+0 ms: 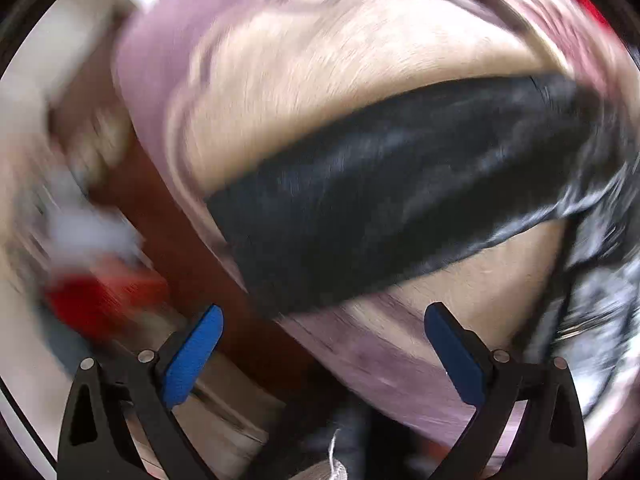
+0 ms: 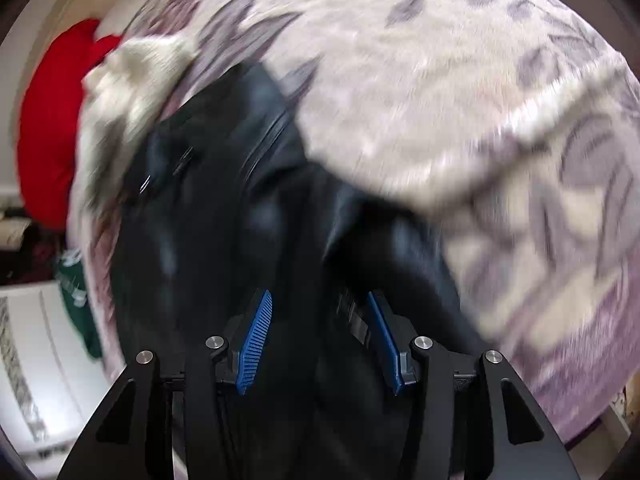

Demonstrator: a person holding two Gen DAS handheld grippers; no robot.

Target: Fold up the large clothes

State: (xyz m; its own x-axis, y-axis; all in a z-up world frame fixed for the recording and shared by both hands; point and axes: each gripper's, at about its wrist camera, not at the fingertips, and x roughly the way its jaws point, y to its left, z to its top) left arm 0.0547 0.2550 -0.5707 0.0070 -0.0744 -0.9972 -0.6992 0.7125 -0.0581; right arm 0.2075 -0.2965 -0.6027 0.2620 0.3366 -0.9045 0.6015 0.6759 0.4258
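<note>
You could not have read any writing in either view. The only marks resembling print were pale shapes on the green cloth hanging at the left edge of the right wrist view, and motion blur left them illegible. The ribbed strip on the black garment carried no letters you could make out.

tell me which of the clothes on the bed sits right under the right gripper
The black jacket: shiny and dark, it runs up between the right gripper pads. The cream knit and red piece lie farther off.
</note>
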